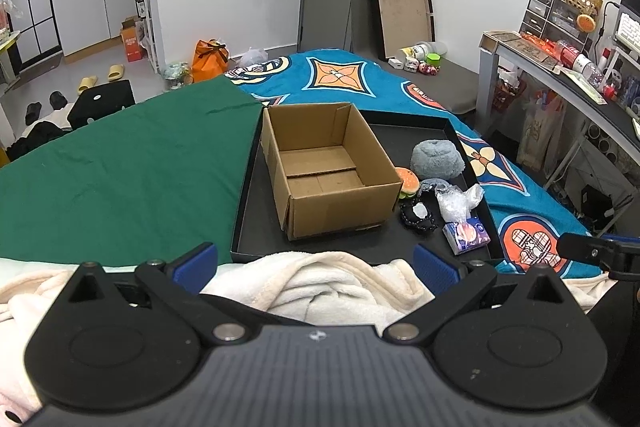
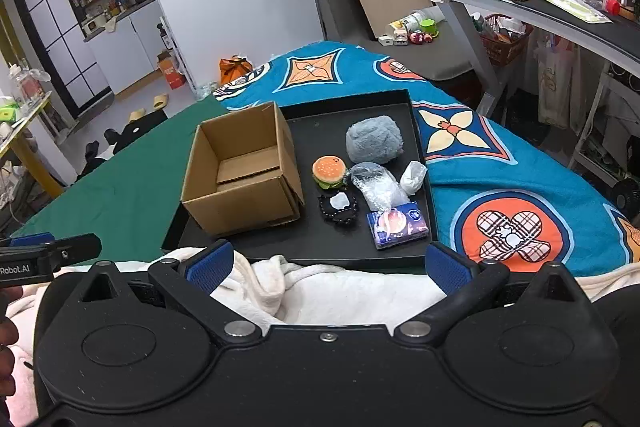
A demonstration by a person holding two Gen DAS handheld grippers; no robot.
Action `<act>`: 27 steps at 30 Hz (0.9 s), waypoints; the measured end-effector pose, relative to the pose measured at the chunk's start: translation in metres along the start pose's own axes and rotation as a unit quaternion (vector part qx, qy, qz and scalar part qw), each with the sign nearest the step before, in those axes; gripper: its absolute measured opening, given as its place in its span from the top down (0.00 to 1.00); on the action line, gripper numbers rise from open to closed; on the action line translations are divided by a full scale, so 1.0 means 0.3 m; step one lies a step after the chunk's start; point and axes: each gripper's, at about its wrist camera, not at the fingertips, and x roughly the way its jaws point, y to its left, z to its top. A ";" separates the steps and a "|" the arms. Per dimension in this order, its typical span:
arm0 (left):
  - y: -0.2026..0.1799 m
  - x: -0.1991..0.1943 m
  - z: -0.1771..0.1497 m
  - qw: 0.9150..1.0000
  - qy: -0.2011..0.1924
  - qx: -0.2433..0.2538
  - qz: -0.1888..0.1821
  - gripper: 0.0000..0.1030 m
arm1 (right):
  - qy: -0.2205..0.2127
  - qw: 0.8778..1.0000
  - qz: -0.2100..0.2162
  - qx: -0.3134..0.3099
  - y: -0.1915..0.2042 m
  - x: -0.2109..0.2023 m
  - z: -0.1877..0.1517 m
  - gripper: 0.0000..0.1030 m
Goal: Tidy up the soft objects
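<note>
Both claws are hanging spread apart over a cream fleece blanket (image 1: 320,283), gripping nothing: the left claw (image 1: 316,263) and the right claw (image 2: 328,263). On the bed, a black tray (image 2: 424,163) is holding an open cardboard box (image 2: 240,175). At the box's 3 o'clock are sitting a burger plush (image 2: 329,171), a grey fluffy plush (image 2: 374,139), crumpled plastic bags (image 2: 376,187), a black scrunchie (image 2: 339,205) and a tissue pack (image 2: 398,225).

soft toys (image 2: 329,171) beside open cardboard box (image 2: 243,171)
</note>
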 end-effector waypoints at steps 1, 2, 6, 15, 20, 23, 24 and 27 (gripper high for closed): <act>0.000 0.003 0.000 1.000 0.000 -0.001 0.000 0.00 | 0.001 1.000 0.000 0.001 -0.002 0.004 0.000 0.00; 0.001 0.007 0.000 1.000 0.001 -0.002 0.001 0.00 | 0.003 1.000 0.000 0.003 -0.005 0.009 0.001 0.00; 0.002 0.026 0.006 1.000 0.005 -0.007 0.006 0.00 | 0.008 1.000 0.000 0.005 -0.012 0.025 0.004 0.00; 0.007 0.059 0.024 1.000 0.009 -0.011 0.006 0.00 | 0.013 1.000 -0.001 0.011 -0.044 0.067 0.009 0.00; 0.009 0.086 0.039 1.000 0.011 -0.016 0.009 0.00 | 0.018 0.999 0.008 0.029 -0.083 0.099 0.014 0.00; 0.008 0.107 0.045 1.000 0.012 -0.017 0.011 0.00 | 0.018 0.999 0.011 0.036 -0.104 0.119 0.020 0.00; 0.009 0.115 0.048 1.000 0.013 -0.019 0.012 0.00 | 0.017 0.999 0.011 0.037 -0.109 0.126 0.021 0.00; 0.017 0.137 0.057 1.000 0.012 -0.022 0.013 0.00 | 0.019 0.999 0.020 0.042 -0.123 0.150 0.032 0.00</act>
